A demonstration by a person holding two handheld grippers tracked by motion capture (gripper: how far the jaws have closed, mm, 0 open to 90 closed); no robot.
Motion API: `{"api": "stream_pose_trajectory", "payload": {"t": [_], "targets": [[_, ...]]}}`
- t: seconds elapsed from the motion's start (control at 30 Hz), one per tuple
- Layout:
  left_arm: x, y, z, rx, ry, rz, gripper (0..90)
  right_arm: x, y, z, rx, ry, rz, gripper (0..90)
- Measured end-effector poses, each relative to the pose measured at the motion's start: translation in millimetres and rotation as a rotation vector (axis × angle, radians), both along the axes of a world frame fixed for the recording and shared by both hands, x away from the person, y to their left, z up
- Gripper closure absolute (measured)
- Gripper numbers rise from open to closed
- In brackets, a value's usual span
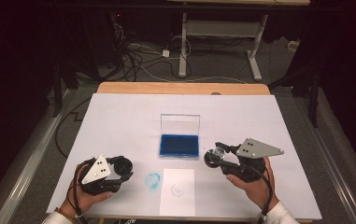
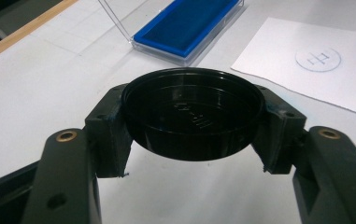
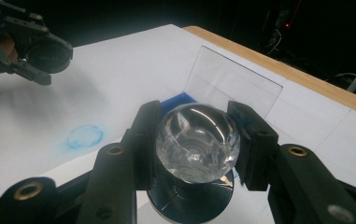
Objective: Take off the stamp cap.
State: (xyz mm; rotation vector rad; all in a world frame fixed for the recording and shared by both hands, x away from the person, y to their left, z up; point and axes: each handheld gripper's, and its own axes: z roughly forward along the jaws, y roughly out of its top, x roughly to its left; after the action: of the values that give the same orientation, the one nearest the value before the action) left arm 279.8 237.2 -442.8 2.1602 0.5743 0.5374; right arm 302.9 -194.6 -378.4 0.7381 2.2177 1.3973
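Between the jaws of the left gripper (image 2: 192, 154) a round black lid (image 2: 193, 116) is clamped by its rim, one pad pressed against each side, its hollow face turned toward the camera in the left gripper view; raised lettering is seen inside it but cannot be read. In the high view this left gripper (image 1: 119, 173) is held above the near left part of the white table sheet (image 1: 119, 121), the lid pointing toward the centre. Between the jaws of the right gripper (image 3: 196, 144) a clear faceted stamp knob (image 3: 196, 142) is gripped from both sides, with a dark round base (image 3: 189, 200) seen below it. In the high view the right gripper (image 1: 215, 156) is held at the near right, just beside the ink pad. The blue ink pad (image 1: 179, 146) is shown lying open near the middle of the sheet, its clear cover (image 1: 180, 124) standing upright along the far edge. A white paper slip (image 1: 177, 191) bearing a faint round stamped mark (image 1: 177, 189) is laid near the front edge, between the two grippers. A smudged blue ring (image 1: 153, 180) is marked on the sheet just left of the slip. The wooden table edge (image 1: 180, 88) is visible beyond the sheet.
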Motion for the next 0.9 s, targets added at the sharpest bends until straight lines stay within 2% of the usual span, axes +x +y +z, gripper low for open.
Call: {"api": "stream_pose_trajectory", "payload": {"t": [0.2, 0.9], "targets": [[-4.2, 5.3, -3.7, 0.017, 0.009, 0.007, 36.3, 3.3, 2.5, -0.1, -0.001, -0.002, 0.001, 57.5], [0.6, 9.3, -9.2, -0.004, 0.037, 0.017, 36.3, 24.9, 19.5, -8.1, -0.035, 0.025, -0.002, 57.5]]}}
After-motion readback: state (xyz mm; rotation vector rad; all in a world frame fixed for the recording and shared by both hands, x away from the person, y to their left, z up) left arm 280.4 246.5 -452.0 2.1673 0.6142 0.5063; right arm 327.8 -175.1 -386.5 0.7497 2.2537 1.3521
